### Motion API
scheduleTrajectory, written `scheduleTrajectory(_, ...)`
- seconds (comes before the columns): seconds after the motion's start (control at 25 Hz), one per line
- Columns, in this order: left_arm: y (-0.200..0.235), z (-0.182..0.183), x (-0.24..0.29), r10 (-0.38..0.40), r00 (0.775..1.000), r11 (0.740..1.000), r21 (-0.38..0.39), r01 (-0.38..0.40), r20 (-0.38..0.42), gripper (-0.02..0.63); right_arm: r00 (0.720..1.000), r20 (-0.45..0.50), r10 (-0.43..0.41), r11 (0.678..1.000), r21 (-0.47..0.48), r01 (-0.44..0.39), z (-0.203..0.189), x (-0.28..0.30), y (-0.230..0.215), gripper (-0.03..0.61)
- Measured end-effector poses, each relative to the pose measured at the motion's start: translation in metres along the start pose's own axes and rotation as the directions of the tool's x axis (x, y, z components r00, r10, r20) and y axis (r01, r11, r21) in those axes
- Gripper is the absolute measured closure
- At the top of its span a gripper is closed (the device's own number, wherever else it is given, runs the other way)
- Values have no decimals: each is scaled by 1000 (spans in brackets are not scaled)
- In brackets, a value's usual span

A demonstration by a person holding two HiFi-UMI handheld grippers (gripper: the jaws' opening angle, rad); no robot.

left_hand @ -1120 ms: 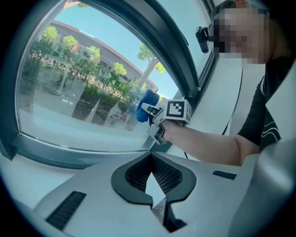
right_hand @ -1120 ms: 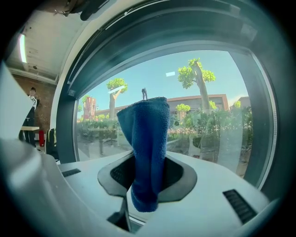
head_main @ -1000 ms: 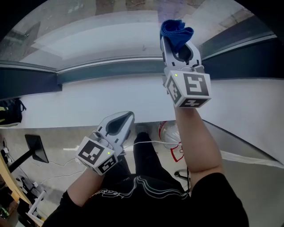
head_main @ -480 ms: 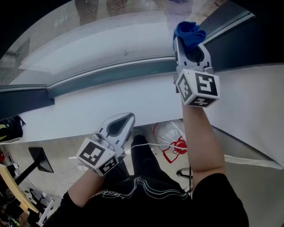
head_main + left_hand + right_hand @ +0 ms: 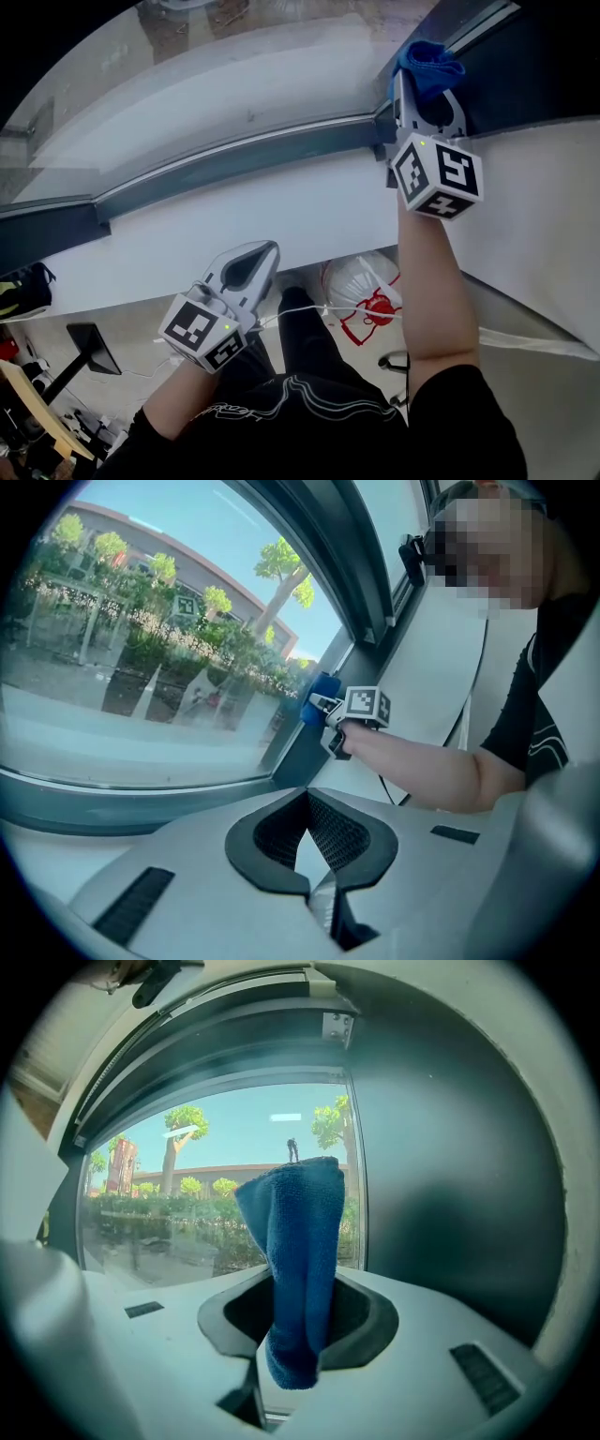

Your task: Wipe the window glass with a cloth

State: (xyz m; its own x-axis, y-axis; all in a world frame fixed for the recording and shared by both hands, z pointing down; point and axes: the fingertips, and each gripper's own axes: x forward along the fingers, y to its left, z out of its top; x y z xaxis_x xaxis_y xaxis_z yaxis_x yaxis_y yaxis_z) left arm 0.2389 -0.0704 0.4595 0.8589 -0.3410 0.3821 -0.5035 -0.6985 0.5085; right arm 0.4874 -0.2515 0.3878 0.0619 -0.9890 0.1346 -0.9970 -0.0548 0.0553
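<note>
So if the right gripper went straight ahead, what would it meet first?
Probably the window glass, close to the dark frame; the blue cloth in the right gripper would touch first. Depth unclear.

You hold two grippers, the left gripper (image 5: pixel 270 251) and the right gripper (image 5: pixel 424 82). You have one blue cloth (image 5: pixel 428 58), one window glass (image 5: pixel 234 66), one white sill (image 5: pixel 234 220), and one plastic bag (image 5: pixel 361 286) on the floor.

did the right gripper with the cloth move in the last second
Yes. The right gripper carried the blue cloth rightward along the glass, up to the dark side frame.
</note>
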Motion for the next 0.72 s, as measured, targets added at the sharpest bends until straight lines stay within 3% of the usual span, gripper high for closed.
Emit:
scheduleTrajectory(0.44, 8, -3, -18, 13, 1000, 1000, -3, -13, 12, 609, 1000, 8, 5, 1000, -9, -5, -1, -8, 15, 485)
scheduleTrajectory(0.72, 40, -2, -67, 65, 997, 998, -30, -63, 51, 609, 997, -10, 76, 997, -11, -76, -11, -24, 89, 486)
